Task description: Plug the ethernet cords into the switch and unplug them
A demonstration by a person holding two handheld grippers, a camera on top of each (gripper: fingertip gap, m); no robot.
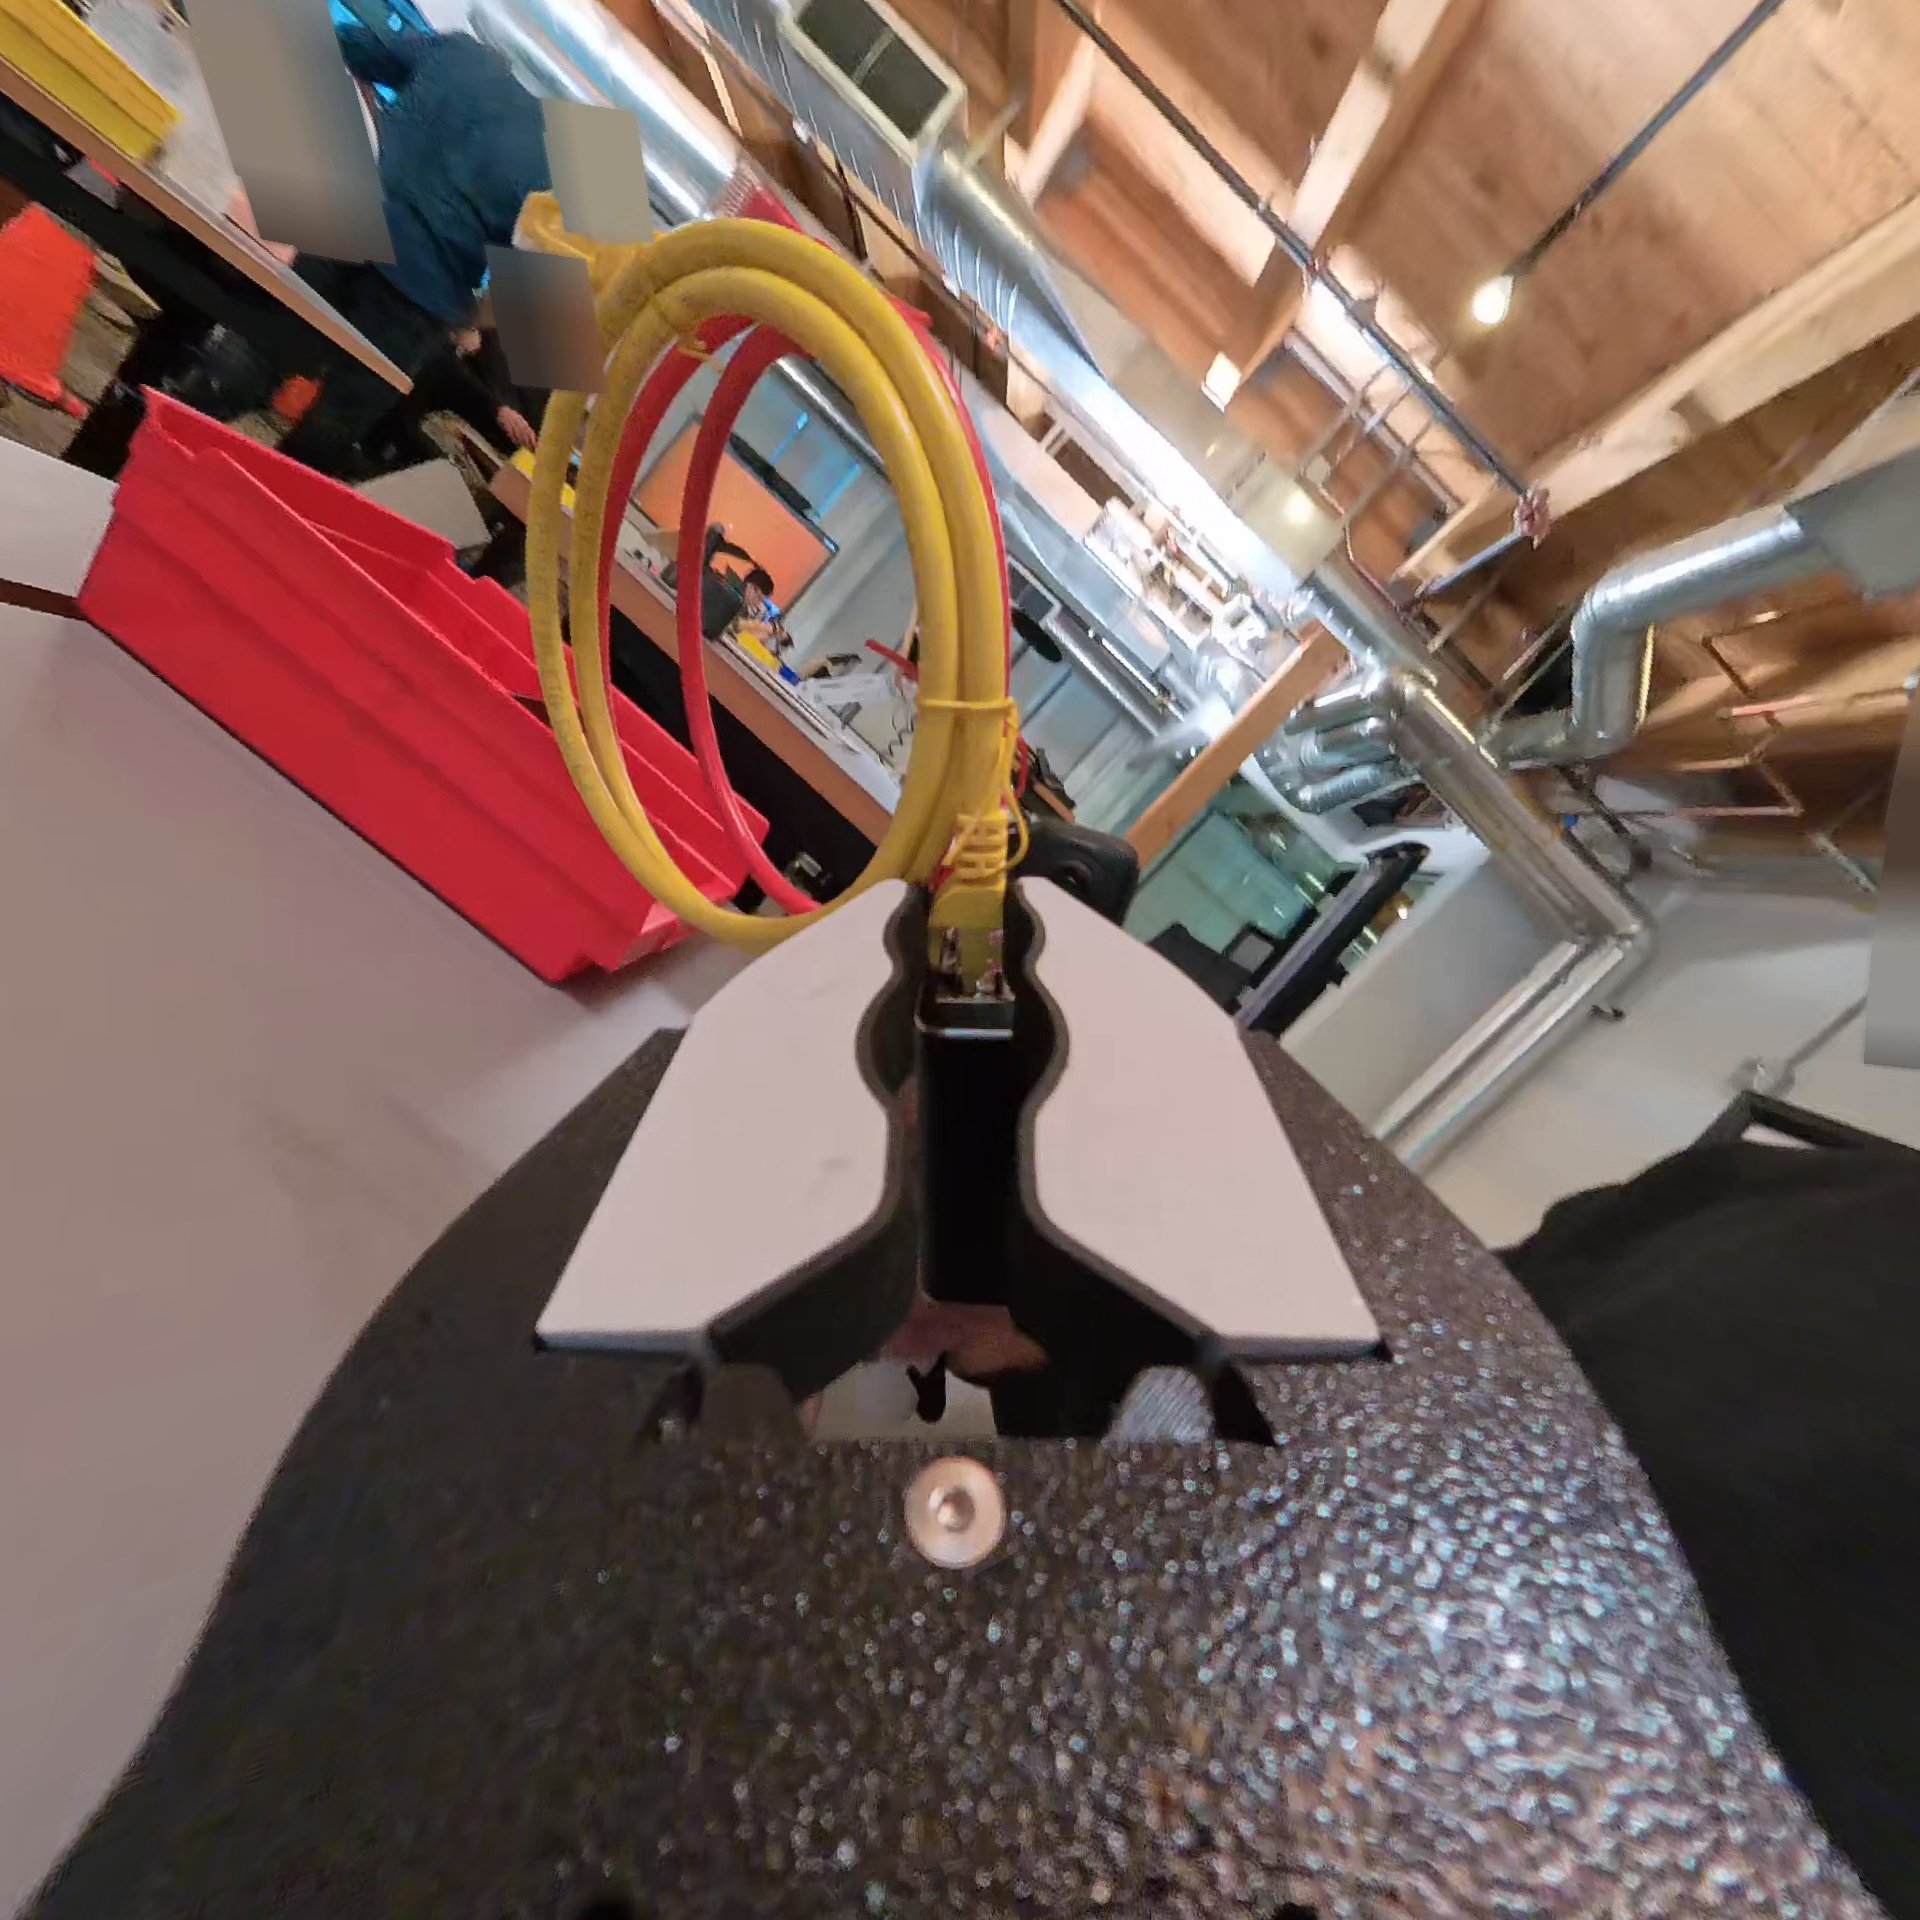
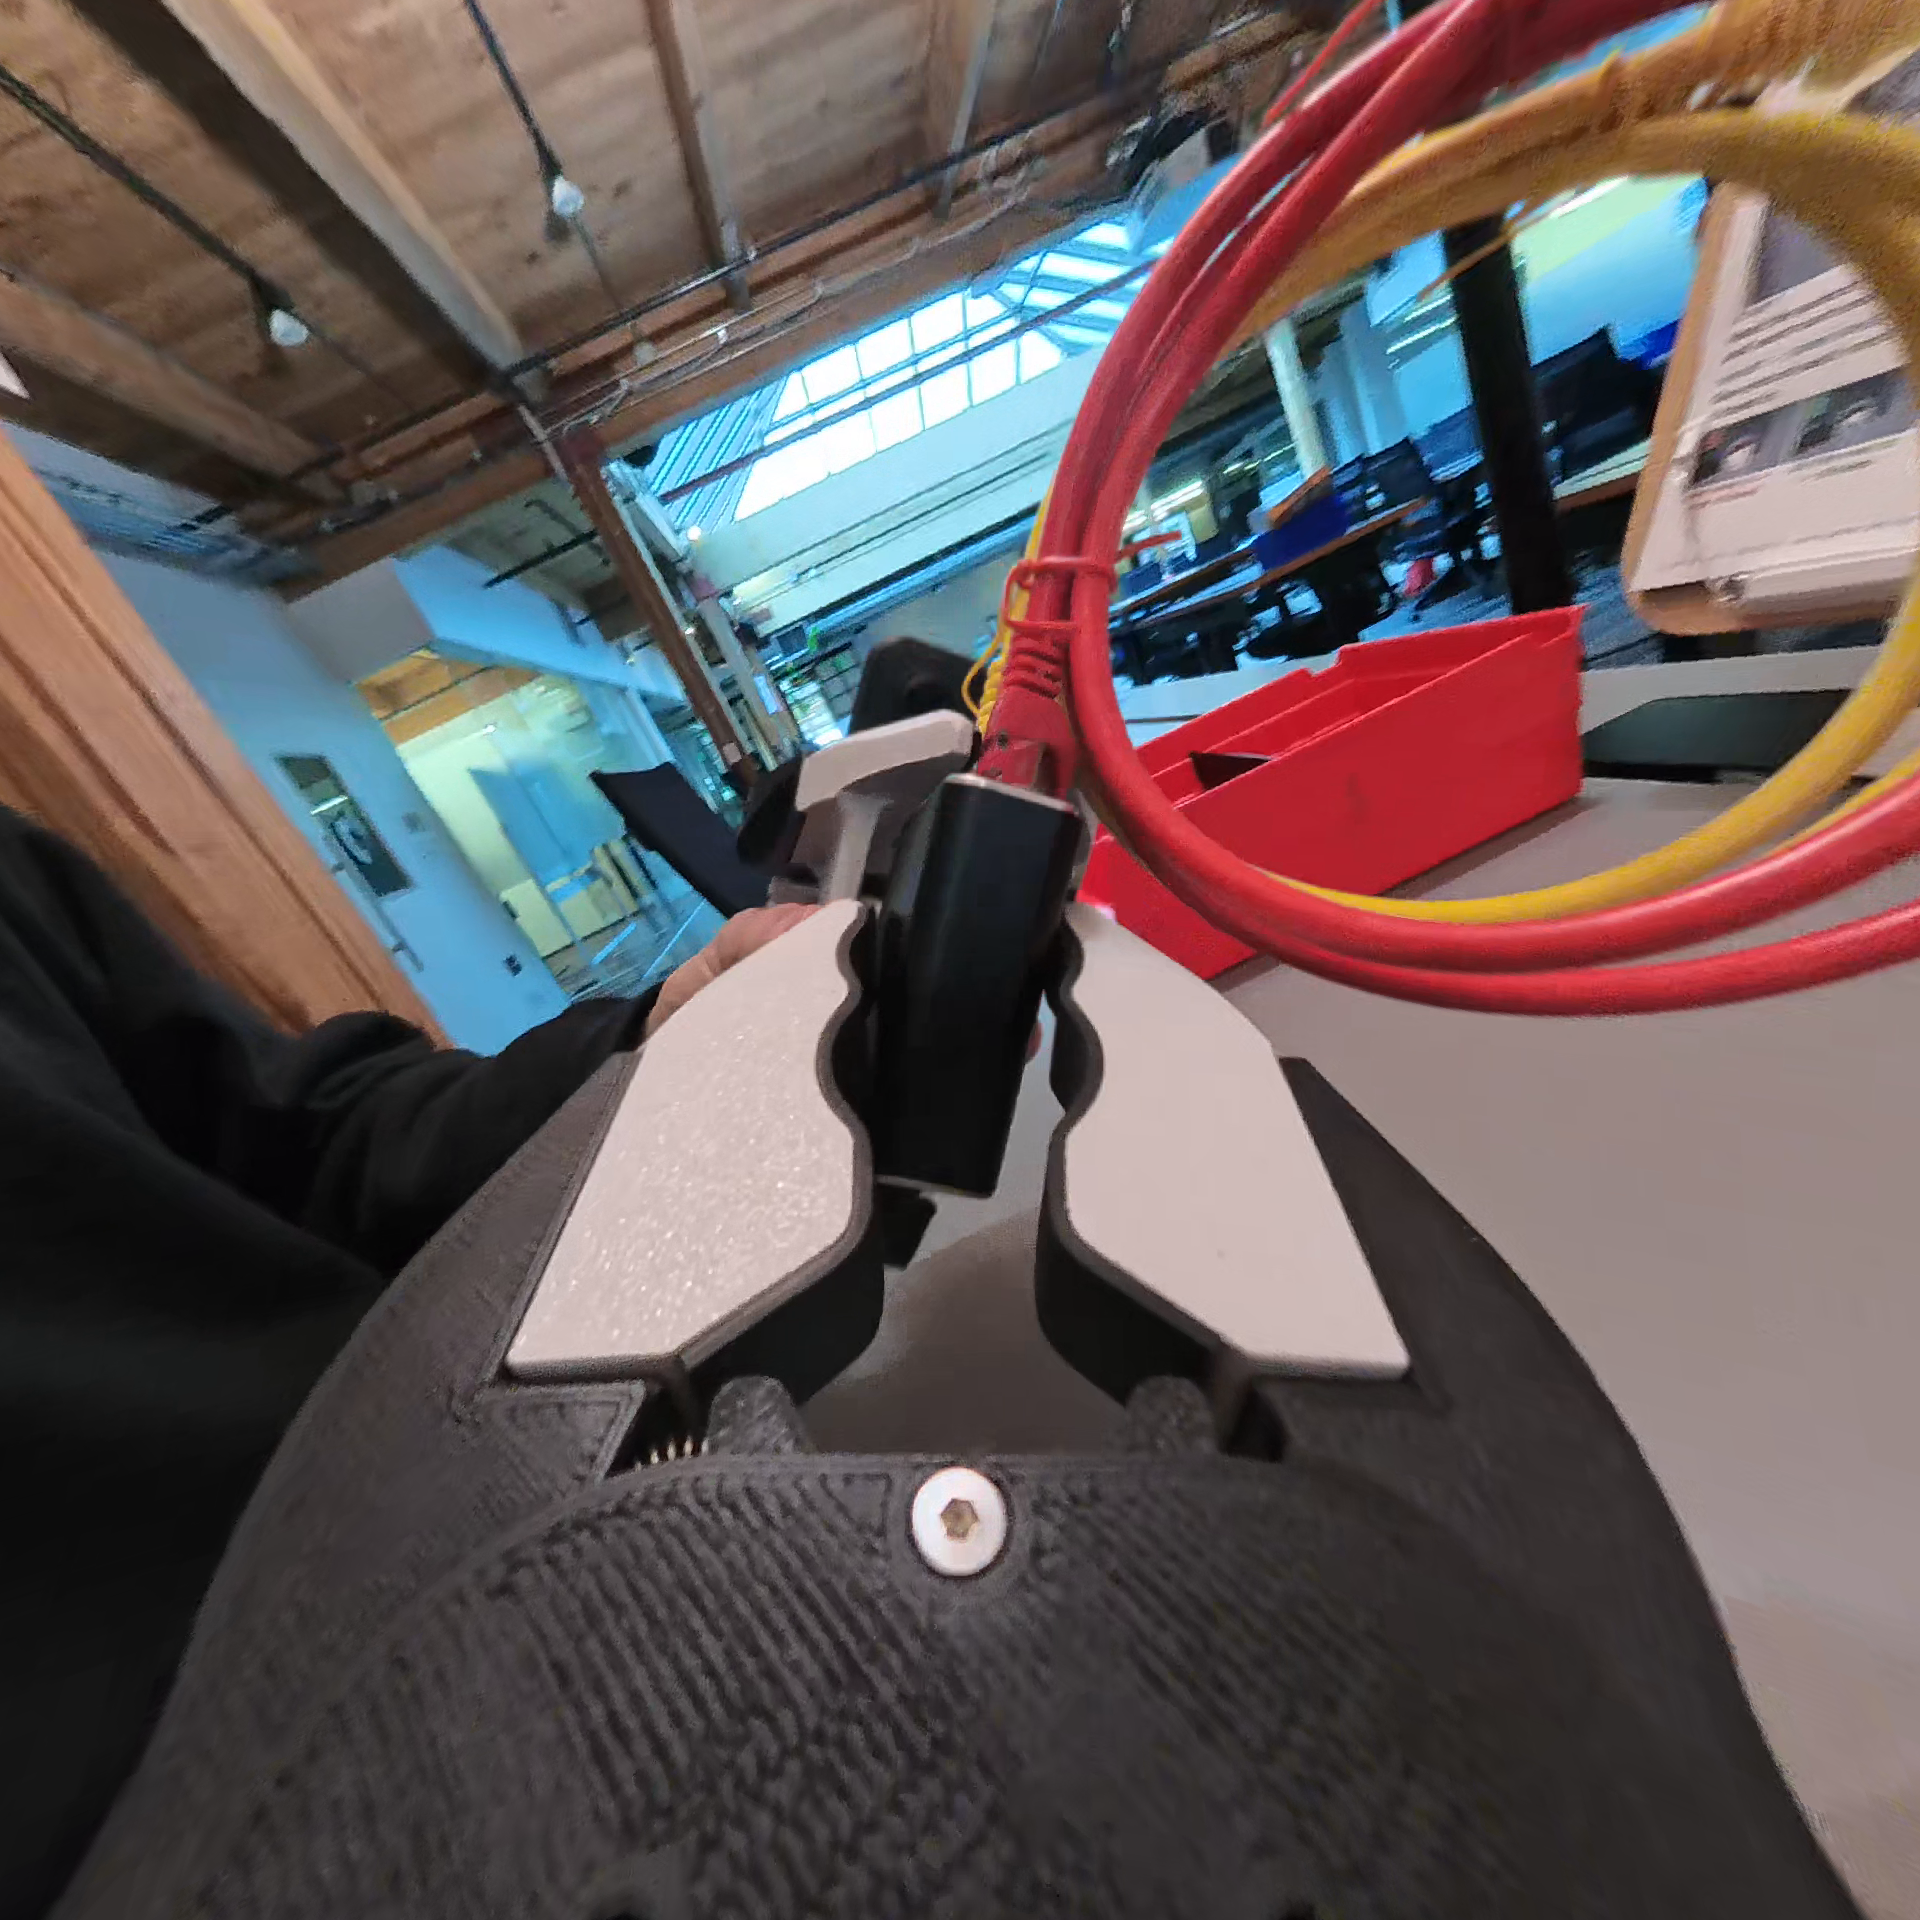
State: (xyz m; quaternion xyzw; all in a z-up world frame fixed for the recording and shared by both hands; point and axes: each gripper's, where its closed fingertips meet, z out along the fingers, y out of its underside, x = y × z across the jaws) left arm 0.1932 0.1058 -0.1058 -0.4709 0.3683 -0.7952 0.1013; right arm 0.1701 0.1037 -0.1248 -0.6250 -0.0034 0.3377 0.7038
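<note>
A black switch (image 1: 966, 1143) is held edge-on between the fingers of my left gripper (image 1: 966, 904), which is shut on it. A yellow ethernet cord (image 1: 551, 582) is plugged into its top end by its plug (image 1: 977, 862) and coils upward. A red cord (image 1: 694, 623) loops behind it. In the right wrist view my right gripper (image 2: 971, 925) is shut on the same switch (image 2: 956, 1018). The red cord (image 2: 1117, 468) is plugged into the switch by its red plug (image 2: 1023, 707). The yellow cord (image 2: 1766, 156) loops alongside. The left gripper's fingers (image 2: 883, 769) hold the switch's far side.
A red plastic bin (image 1: 364, 675) stands on the pale table (image 1: 208, 1039); it also shows in the right wrist view (image 2: 1403, 748). A cardboard box (image 2: 1787, 416) is at the far right. A hand and dark sleeve (image 2: 727, 956) are at the left. People stand behind the bin. Both grippers' tips are close together, under 4 cm apart.
</note>
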